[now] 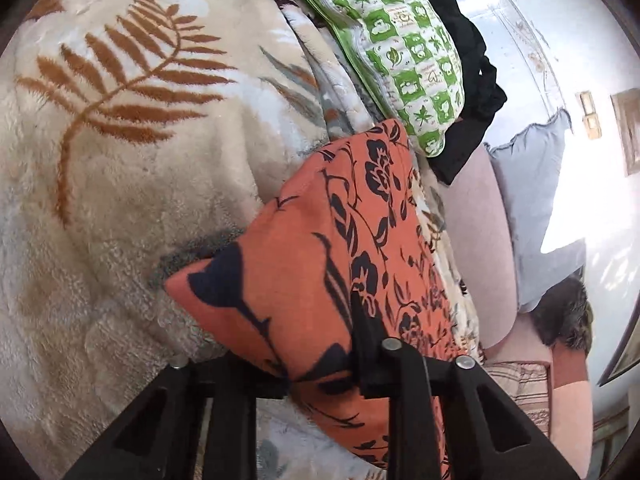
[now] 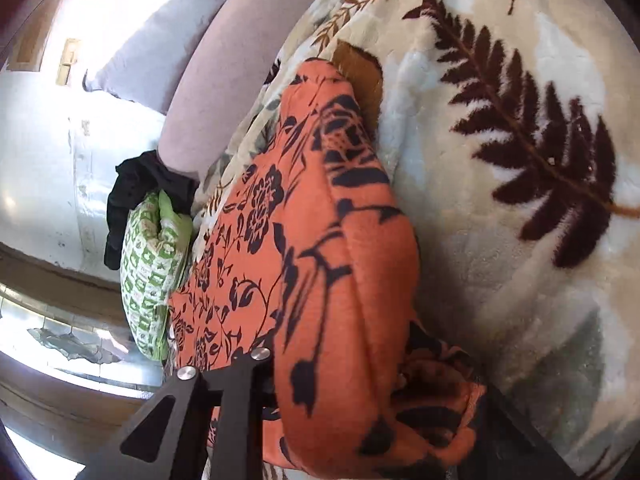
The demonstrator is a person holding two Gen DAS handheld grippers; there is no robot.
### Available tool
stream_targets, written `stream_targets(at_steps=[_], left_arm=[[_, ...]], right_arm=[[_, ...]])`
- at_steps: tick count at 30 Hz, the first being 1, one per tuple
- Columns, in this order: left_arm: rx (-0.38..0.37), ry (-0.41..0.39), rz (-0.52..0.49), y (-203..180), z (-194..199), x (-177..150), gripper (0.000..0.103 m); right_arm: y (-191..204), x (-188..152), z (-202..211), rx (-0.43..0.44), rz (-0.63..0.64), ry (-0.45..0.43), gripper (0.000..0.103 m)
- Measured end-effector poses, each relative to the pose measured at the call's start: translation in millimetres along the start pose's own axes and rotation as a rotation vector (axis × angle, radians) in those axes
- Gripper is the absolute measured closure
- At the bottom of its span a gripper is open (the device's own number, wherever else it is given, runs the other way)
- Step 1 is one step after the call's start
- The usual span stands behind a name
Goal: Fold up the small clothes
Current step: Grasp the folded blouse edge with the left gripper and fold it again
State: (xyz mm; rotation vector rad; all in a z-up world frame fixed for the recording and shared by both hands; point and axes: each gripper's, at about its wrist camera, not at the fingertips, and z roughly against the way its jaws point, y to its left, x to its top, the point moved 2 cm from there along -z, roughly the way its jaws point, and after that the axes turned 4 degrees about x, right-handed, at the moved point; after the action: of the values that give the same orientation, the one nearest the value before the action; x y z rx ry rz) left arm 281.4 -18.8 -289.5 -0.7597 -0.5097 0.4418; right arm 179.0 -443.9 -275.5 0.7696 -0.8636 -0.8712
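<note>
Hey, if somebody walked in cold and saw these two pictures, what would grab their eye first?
The orange cloth with black flowers fills the middle of both views, draped over a cream fleece blanket with fern leaves. The left tool and the right tool are each closed on it near the bottom edge. Behind it lies a green-and-white checked pillow against a black garment.
</note>
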Motion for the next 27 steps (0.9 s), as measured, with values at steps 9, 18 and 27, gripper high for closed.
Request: stream_targets(at_steps=[9, 18, 27], left_arm=[[-0.033, -0.006, -0.127, -17, 75, -41, 0.084], [-0.014, 0.136, -0.001, 35, 76, -71, 0.057], [-0.032, 0.071, -0.119, 13, 72, -71, 0.061]], right_arm=[[19, -26, 69, 0.015, 0.075, -0.045, 0.085], [-55, -53, 126, -0.095, -0.194, 0.089, 0.064], [36, -72, 159, -0.148, 0.297, -0.166, 0.064]])
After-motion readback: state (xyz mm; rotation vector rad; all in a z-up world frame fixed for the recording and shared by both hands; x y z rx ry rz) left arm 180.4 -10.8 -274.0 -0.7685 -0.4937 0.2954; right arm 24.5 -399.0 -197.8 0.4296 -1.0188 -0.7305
